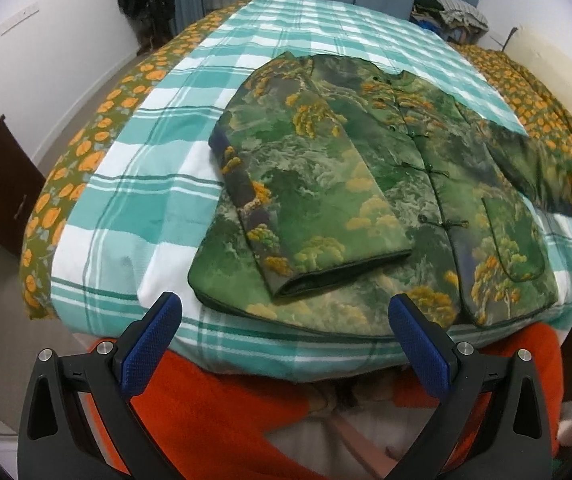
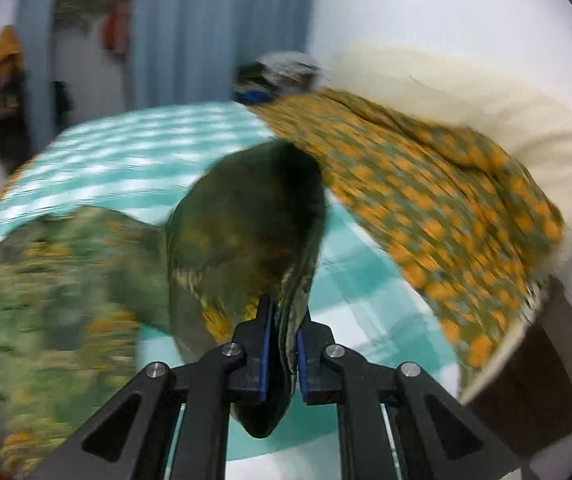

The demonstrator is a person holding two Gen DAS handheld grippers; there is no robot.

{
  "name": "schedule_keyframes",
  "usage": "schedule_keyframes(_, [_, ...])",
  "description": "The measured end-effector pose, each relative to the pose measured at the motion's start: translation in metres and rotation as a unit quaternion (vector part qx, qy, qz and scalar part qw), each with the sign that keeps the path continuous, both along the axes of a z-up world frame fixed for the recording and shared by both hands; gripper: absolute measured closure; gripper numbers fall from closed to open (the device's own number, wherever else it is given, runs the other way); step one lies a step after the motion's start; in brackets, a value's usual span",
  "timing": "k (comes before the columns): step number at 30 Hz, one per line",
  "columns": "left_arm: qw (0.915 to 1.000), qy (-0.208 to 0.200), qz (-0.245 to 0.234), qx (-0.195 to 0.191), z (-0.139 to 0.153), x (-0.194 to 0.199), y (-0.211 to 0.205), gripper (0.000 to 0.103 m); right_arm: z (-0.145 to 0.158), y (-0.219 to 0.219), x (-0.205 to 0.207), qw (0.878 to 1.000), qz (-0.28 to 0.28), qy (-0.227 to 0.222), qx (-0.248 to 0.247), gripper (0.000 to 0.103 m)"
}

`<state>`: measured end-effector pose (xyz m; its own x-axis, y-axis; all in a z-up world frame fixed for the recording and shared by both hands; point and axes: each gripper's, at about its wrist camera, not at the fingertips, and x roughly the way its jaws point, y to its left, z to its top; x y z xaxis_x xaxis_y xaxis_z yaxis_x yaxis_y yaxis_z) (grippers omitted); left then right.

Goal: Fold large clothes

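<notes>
Green brocade with gold trees, looks padded and fairly stiff: that's the jacket [image 1: 366,200], lying buttoned near the front edge of the bed [image 1: 133,184] on the teal check cover. From the left wrist, one sleeve [image 1: 310,184] is folded flat across the chest, and the left gripper [image 1: 286,328] hangs spread wide, holding nothing.

Right wrist view is blurry, but the right gripper [image 2: 281,344] is pinching the other sleeve's cuff [image 2: 286,320], lifted off the bed. I'd guess it holds a crease well; the cuff hem seems the safest grab.
</notes>
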<state>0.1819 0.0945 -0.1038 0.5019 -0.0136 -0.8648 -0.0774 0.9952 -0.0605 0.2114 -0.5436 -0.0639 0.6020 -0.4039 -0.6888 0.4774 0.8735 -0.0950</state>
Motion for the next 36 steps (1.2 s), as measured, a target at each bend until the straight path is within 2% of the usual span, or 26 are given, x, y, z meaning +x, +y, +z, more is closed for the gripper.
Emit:
schedule_keyframes(1, [1.0000,-0.002,-0.003,0.002,0.001,0.001,0.001,0.001,-0.014,-0.017,-0.002,1.000,-0.025,0.008,0.015,0.090])
schedule_keyframes(2, [0.9999,-0.005,-0.008,0.007,0.003,0.001,0.001,0.001,-0.025,-0.029,-0.004,0.998,-0.047,0.017,0.023,0.082])
schedule_keyframes(3, [0.9997,-0.009,-0.016,0.013,0.006,0.002,0.001,0.001,-0.035,-0.035,-0.005,0.997,-0.065,0.025,0.022,0.065])
schedule_keyframes(4, [0.9992,-0.014,-0.028,0.023,0.008,0.003,0.001,0.001,-0.044,-0.041,-0.009,0.996,-0.085,0.034,0.020,0.054])
schedule_keyframes(5, [0.9985,-0.019,-0.042,0.032,0.011,0.004,0.001,0.001,-0.049,-0.045,-0.014,0.994,-0.098,0.038,0.017,0.037])
schedule_keyframes(6, [0.9966,-0.023,-0.066,0.043,0.014,0.006,-0.002,0.001,-0.051,-0.050,-0.022,0.994,-0.104,0.037,0.012,0.034])
schedule_keyframes(9, [0.9883,-0.022,-0.136,0.064,0.014,0.014,-0.012,0.001,-0.051,-0.045,-0.034,0.993,-0.112,0.045,-0.016,0.034])
schedule_keyframes(11, [0.9771,-0.019,-0.198,0.076,0.008,0.022,-0.026,0.001,-0.047,-0.030,-0.041,0.995,-0.092,0.039,-0.016,0.034])
schedule_keyframes(14, [0.9637,-0.002,-0.246,0.102,-0.015,0.042,-0.048,0.001,-0.042,0.004,-0.048,0.999,-0.045,0.020,-0.009,0.033])
schedule_keyframes(16, [0.9516,0.013,-0.286,0.112,-0.035,0.056,-0.066,0.001,-0.042,0.028,-0.051,1.000,-0.017,0.011,0.001,0.033])
schedule_keyframes(19, [0.9317,0.026,-0.324,0.162,-0.069,0.076,-0.088,0.001,-0.042,0.073,-0.054,0.999,0.030,0.001,0.031,0.033])
schedule_keyframes(20, [0.9285,0.032,-0.328,0.172,-0.080,0.084,-0.091,0.001,-0.042,0.089,-0.056,0.998,0.045,-0.002,0.044,0.033])
schedule_keyframes(21, [0.9290,0.037,-0.326,0.171,-0.086,0.090,-0.091,0.002,-0.042,0.101,-0.057,0.997,0.054,-0.003,0.051,0.033])
schedule_keyframes(22, [0.9321,0.044,-0.323,0.157,-0.090,0.098,-0.087,0.009,-0.042,0.114,-0.060,0.996,0.066,-0.006,0.059,0.033])
schedule_keyframes(23, [0.9370,0.057,-0.323,0.120,-0.091,0.105,-0.080,0.015,-0.042,0.129,-0.063,0.995,0.078,-0.008,0.067,0.033])
schedule_keyframes(25, [0.9449,0.072,-0.316,0.046,-0.088,0.113,-0.063,0.042,-0.042,0.150,-0.069,0.992,0.099,-0.009,0.073,0.033])
schedule_keyframes(26, [0.9461,0.074,-0.315,0.017,-0.085,0.114,-0.057,0.057,-0.042,0.159,-0.072,0.991,0.108,-0.008,0.073,0.033])
schedule_keyframes(27, [0.9467,0.075,-0.313,-0.005,-0.080,0.113,-0.050,0.091,-0.043,0.169,-0.075,0.990,0.119,-0.006,0.070,0.033])
schedule_keyframes(29, [0.9505,0.068,-0.301,-0.040,-0.067,0.113,-0.034,0.094,-0.045,0.186,-0.079,0.989,0.136,0.001,0.063,0.033])
schedule_keyframes(32, [0.9619,0.023,-0.266,-0.061,-0.032,0.108,0.000,0.095,-0.049,0.205,-0.080,0.986,0.153,0.010,0.060,0.033])
schedule_keyframes(36, [0.9805,-0.046,-0.175,-0.078,0.017,0.103,0.072,0.095,-0.050,0.216,-0.076,0.985,0.160,0.013,0.068,0.033])
